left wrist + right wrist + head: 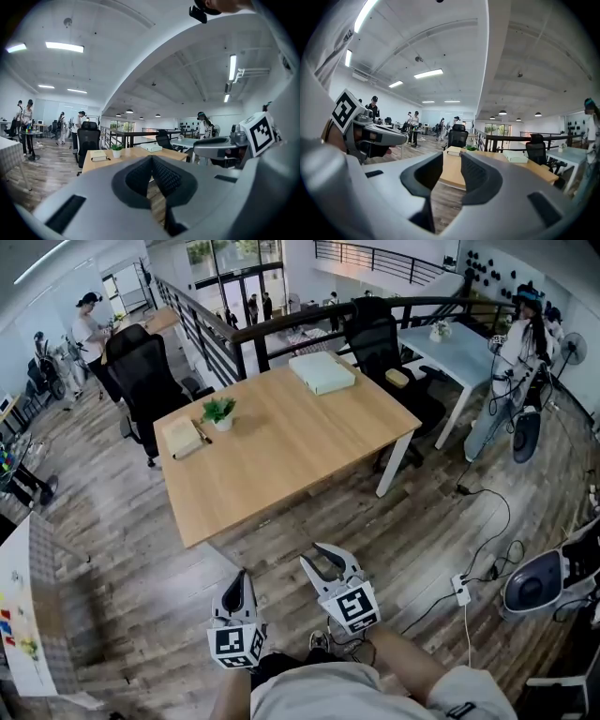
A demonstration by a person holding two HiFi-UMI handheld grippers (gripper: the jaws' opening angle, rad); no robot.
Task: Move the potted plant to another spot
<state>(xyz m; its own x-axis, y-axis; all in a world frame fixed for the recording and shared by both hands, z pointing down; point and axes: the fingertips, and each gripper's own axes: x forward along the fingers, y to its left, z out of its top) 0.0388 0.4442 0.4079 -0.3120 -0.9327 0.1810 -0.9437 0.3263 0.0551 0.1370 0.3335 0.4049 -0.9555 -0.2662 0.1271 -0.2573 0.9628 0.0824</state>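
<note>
Approach step: the potted plant (219, 412) stands far off at eleven o'clock; left gripper (239, 576) clenched empty, right gripper (319, 559) released; next, close in.

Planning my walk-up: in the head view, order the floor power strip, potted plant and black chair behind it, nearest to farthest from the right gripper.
1. Power strip: on the floor, right of the right gripper.
2. Potted plant: on the wooden table's left part.
3. Black chair: beyond the table's left end.
</note>
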